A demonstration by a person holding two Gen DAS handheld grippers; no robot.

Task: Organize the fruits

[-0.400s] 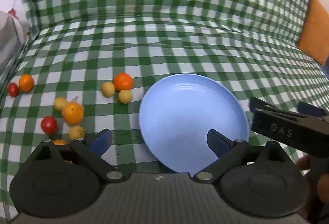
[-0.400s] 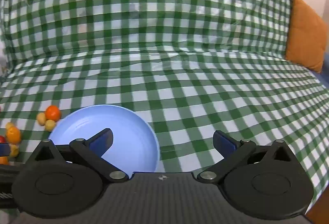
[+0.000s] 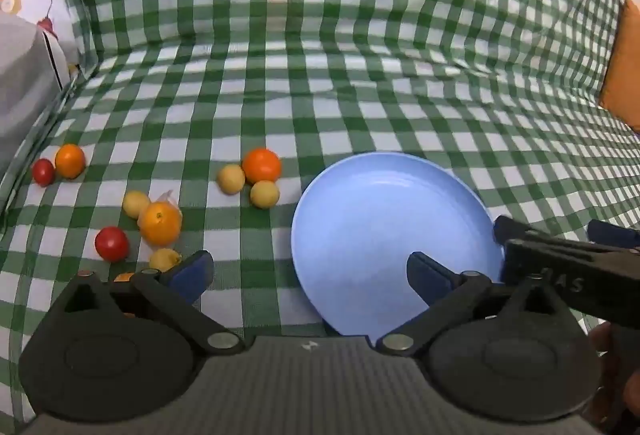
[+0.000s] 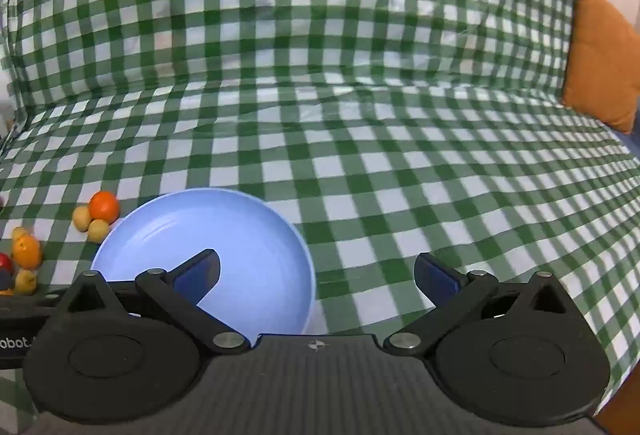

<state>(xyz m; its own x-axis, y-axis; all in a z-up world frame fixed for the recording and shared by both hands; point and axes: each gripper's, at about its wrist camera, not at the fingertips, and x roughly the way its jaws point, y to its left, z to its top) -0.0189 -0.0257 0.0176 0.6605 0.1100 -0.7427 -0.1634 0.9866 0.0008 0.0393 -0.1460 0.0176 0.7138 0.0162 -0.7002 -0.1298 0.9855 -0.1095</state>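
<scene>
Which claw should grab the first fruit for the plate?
The left claw, probably. It is open, with the fruit just ahead to its left, a yellow fruit beside its fingertip. The right claw, also open, sits over the plate's far side from them.

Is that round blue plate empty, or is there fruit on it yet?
Empty. The round blue plate shows only bare surface; the small fruits lie on the green checked cloth.

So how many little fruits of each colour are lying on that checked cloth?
Round orange fruits: 3
Small round yellow fruits: 4
Small round red fruits: 2
Total: 9, plus one orange bit half hidden behind the left gripper.
</scene>
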